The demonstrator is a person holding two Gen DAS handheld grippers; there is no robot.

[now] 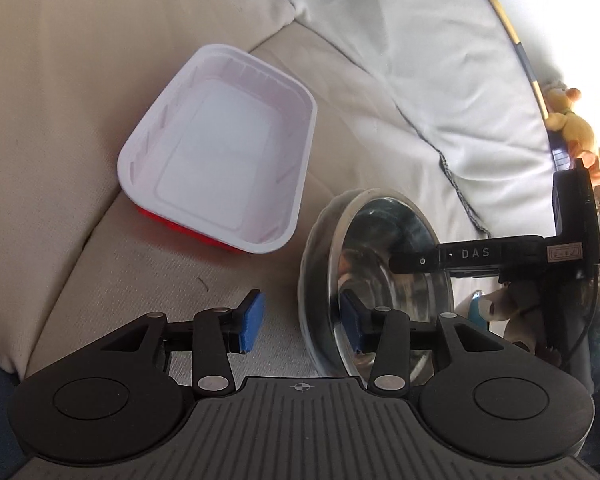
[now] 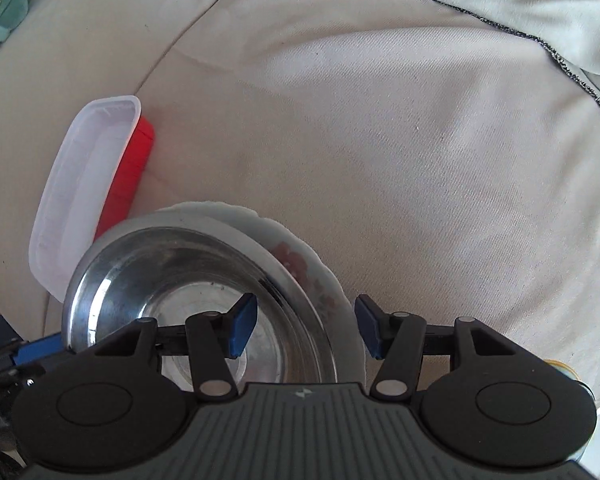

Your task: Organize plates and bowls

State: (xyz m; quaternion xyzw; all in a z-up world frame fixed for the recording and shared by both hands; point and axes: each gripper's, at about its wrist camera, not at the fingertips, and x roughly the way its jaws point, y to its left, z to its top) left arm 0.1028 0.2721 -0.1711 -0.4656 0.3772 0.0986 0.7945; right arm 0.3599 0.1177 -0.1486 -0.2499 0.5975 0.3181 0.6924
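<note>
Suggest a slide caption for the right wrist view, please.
Open right gripper straddling the rims of steel bowl and plate.

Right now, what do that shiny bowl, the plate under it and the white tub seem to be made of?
The bowl looks like polished steel: it mirrors the gripper fingers. The plate beneath it seems glazed ceramic, white with a scalloped rim and a faded reddish floral print, though melamine is possible. The white tub looks like thin moulded plastic, matte, with ribbed walls and a red outside.
</note>
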